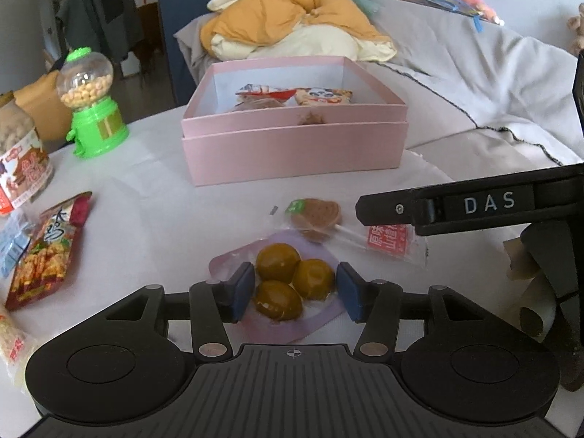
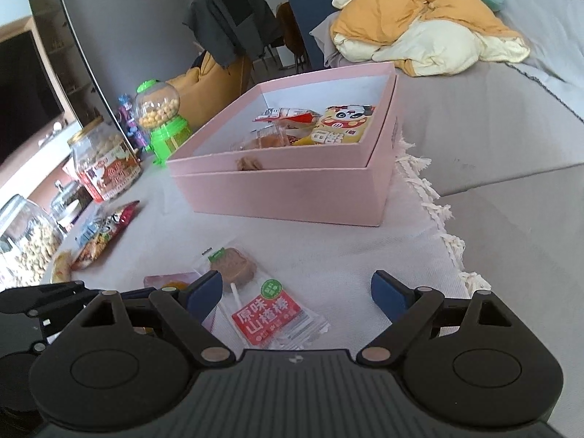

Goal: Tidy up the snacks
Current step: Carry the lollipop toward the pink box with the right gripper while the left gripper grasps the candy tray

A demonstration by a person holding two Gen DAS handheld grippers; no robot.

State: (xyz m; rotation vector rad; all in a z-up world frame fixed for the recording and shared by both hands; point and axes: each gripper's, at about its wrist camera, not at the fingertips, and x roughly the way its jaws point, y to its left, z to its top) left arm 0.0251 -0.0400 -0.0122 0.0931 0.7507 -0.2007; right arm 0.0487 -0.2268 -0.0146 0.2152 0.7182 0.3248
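- My left tongs (image 1: 295, 290) straddle the egg pack (image 1: 288, 286) near the pink box (image 1: 292, 146), pads apart.
- My right tongs (image 2: 296, 294) gape over the lollipop (image 2: 255, 292), gripping nothing.

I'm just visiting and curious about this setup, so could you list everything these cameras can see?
pink box: one, pink, open, far middle of the table, a few snack packets inside
egg packet: one, clear and lilac, three brown eggs, between the left claw's fingers
lollipop packet: one, brown candy, red label, just past the right claw
red snack bag: one, red, flat at table's left
candy dispenser: one, green base, clear globe of yellow balls, far left
labelled jar: one, clear with red label, left edge
peanut jar: one, clear glass, near left
white cloth: one, covering the table
orange jacket: one, heaped on the grey sofa
left claw: one, black with blue pads, open
right claw: one, same colours, open
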